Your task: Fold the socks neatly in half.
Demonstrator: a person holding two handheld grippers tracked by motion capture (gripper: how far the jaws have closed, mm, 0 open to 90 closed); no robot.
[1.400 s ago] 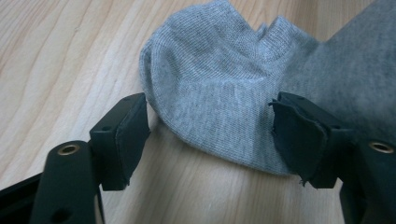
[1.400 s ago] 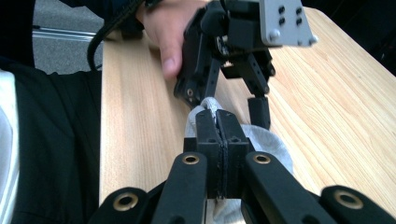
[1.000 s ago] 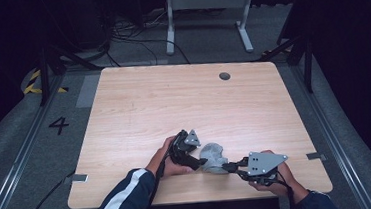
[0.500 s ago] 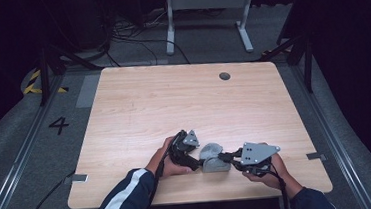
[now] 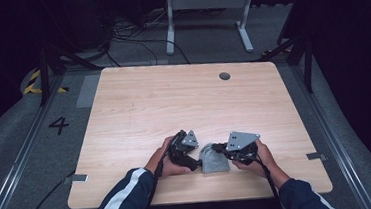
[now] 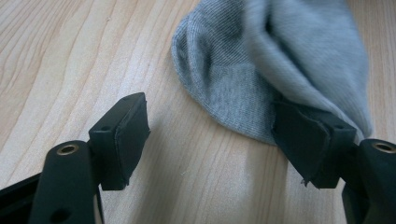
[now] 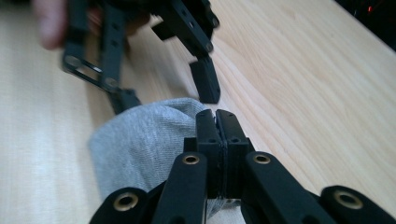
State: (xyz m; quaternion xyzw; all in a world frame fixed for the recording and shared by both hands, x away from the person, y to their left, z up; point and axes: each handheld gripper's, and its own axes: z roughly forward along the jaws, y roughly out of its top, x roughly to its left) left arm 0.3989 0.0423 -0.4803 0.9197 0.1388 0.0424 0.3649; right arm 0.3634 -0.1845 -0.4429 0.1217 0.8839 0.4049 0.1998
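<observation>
While the left gripper [image 6: 219,144] jaws stand apart (one pad touching the grey sock [image 6: 280,60]), the right gripper [image 7: 216,122] jaws are together, pinching sock fabric on the tabletop [image 5: 173,100].

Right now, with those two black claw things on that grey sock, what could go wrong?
The right gripper has its fingers pressed together over the grey sock, and how much cloth they pinch is hidden, so a pull might slip it free. The left gripper stands open with one finger under the sock's edge and the other on bare table; closing could miss the cloth. The grippers sit close together and might bump.
</observation>
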